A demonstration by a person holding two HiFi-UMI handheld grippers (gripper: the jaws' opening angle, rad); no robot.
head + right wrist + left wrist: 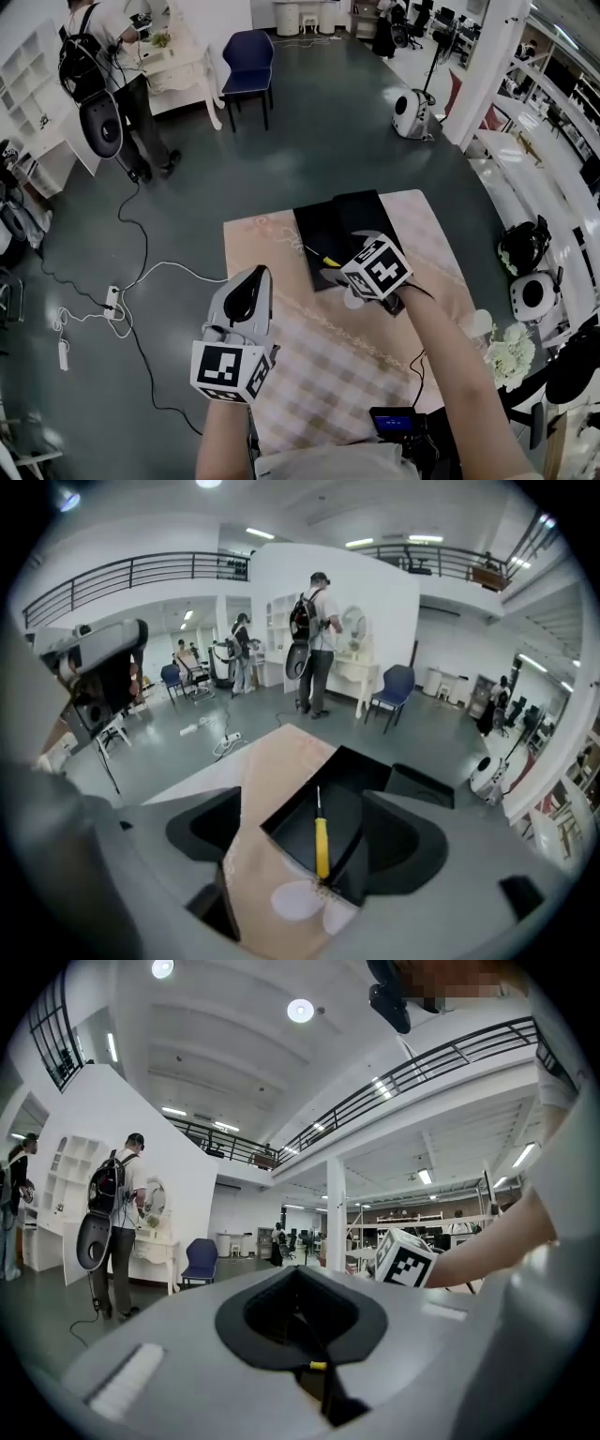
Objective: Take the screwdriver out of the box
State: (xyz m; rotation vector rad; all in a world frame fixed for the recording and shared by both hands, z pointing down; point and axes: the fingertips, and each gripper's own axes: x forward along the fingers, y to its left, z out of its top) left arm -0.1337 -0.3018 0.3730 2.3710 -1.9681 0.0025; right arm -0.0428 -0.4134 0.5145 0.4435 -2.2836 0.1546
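Judging from how things lie, the task has hardly begun: the screwdriver (321,841) is not yet gripped or lifted, so the grasp, the lift and the carry clear of the box (349,218) are all left to do. At the left, the left gripper (249,289) hangs over the left edge of the table's checked cloth (319,375), at about 7 o'clock from the box and well apart from it. Its forearm rises from the bottom edge, and its own view looks out level across the room, not down at the table. Its jaws are pressed together with nothing between them, so it seems to have no part in the work for now. In the middle, the black box stands open at the far side of the cloth. The screwdriver lies on its floor, yellow handle toward 6 o'clock and thin shaft toward 12. At the right, the right gripper (309,846) comes in from about 5 o'clock on an outstretched forearm and hovers at the box's near edge. Its jaws are spread wide, one on either side of the handle in its own view. I cannot tell whether they touch it.
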